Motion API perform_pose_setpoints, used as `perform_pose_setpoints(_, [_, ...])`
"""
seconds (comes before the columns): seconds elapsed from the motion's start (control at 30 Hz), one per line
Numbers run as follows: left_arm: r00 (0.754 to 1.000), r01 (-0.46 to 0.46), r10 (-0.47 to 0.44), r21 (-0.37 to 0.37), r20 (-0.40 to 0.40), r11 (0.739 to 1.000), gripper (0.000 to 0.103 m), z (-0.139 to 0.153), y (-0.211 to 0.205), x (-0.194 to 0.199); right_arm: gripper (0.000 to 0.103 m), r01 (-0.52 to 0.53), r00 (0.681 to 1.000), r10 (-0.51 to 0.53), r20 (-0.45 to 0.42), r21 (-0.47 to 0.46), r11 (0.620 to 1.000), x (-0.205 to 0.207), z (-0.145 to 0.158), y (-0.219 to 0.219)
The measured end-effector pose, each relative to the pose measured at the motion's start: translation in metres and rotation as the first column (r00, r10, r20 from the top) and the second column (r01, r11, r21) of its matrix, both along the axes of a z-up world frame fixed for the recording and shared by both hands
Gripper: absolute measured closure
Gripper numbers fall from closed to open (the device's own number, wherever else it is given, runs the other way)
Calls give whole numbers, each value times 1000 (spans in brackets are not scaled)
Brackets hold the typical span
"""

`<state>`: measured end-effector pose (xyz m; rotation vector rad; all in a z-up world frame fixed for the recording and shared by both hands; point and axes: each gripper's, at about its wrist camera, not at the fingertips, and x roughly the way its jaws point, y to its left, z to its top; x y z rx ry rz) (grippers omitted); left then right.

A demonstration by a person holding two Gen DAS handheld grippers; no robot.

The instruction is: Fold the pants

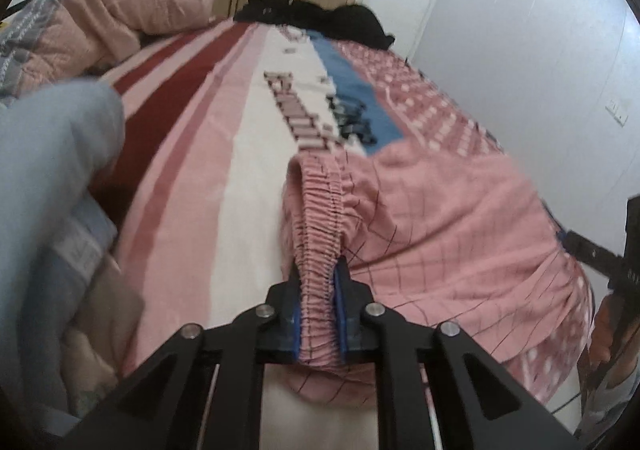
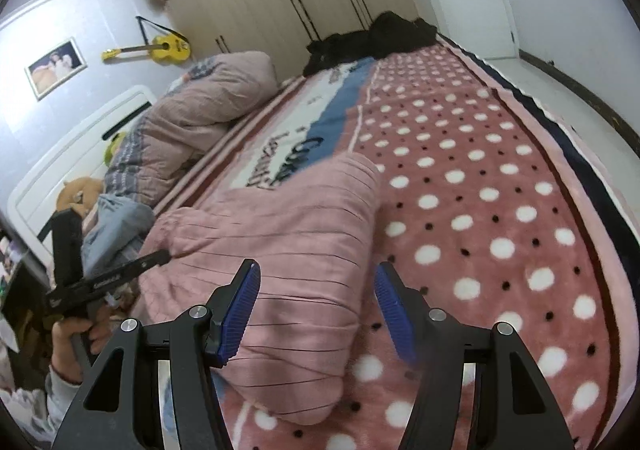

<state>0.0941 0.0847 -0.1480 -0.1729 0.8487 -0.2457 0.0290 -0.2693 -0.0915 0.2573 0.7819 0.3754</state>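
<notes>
Left wrist view: bed (image 1: pixel 224 178) under a patterned blanket.
Pants: pink checked pants (image 1: pixel 420 234) lie on the blanket's near end.
Left hand-held gripper (image 1: pixel 319 282): clamped on the elastic waistband (image 1: pixel 320 210).
Right hand-held gripper (image 2: pixel 316 310): pads spread apart, over the pants, grasping nothing.

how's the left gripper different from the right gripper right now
The black left gripper with blue pads is shut on the gathered elastic waistband of the pink checked pants; the black right gripper with blue pads stands open, empty. The left's pads press cloth; the right hovers by the pants' edge over the pink polka-dot blanket. Both point down at the bed.
</notes>
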Motion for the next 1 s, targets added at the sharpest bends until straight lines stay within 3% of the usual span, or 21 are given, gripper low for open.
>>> perform_pose_setpoints(0.1, [1000, -5, 5, -3, -6, 1000, 84, -5, 2, 2, 47, -11, 998, 11, -64, -10, 1000, 4, -17, 3])
perform_pose_setpoints(0.13, [1000, -14, 14, 7, -6, 1000, 73, -4, 2, 2, 47, -14, 997, 13, -79, -13, 1000, 5, -21, 4])
perform_pose_setpoints(0.17, [1000, -26, 26, 28, -4, 999, 55, -3, 1, 1, 47, -14, 996, 12, -91, -20, 1000, 6, -25, 4])
perform_pose_setpoints(0.23, [999, -37, 36, 69, 12, 997, 34, 0, 2, 2, 47, -17, 995, 13, -100, -35, 999, 6, -28, 5])
perform_pose_setpoints(0.27, [1000, -26, 25, 65, 13, 998, 31, 1, 3, 2, 47, -20, 995, 17, -99, -28, 999, 6, -28, 4])
perform_pose_setpoints(0.4, [1000, 14, -14, -1, -22, 1000, 27, -1, 6, 11, 47, -38, 991, 47, -123, 74, 997, 13, -24, -5])
perform_pose_setpoints(0.6, [990, 75, -92, -143, -112, 987, 27, -15, -1, 38, 47, -84, 980, 100, -169, 101, 991, 34, -28, 1])
perform_pose_setpoints(0.83, [980, 77, -113, -214, -161, 974, 26, -28, -7, 56, 45, -118, 968, 142, -205, 125, 985, 48, -48, 14])
perform_pose_setpoints(1.0, [976, 107, -145, -219, -163, 970, 42, -25, -21, 52, 52, -142, 964, 175, -201, 169, 975, 47, -50, 18])
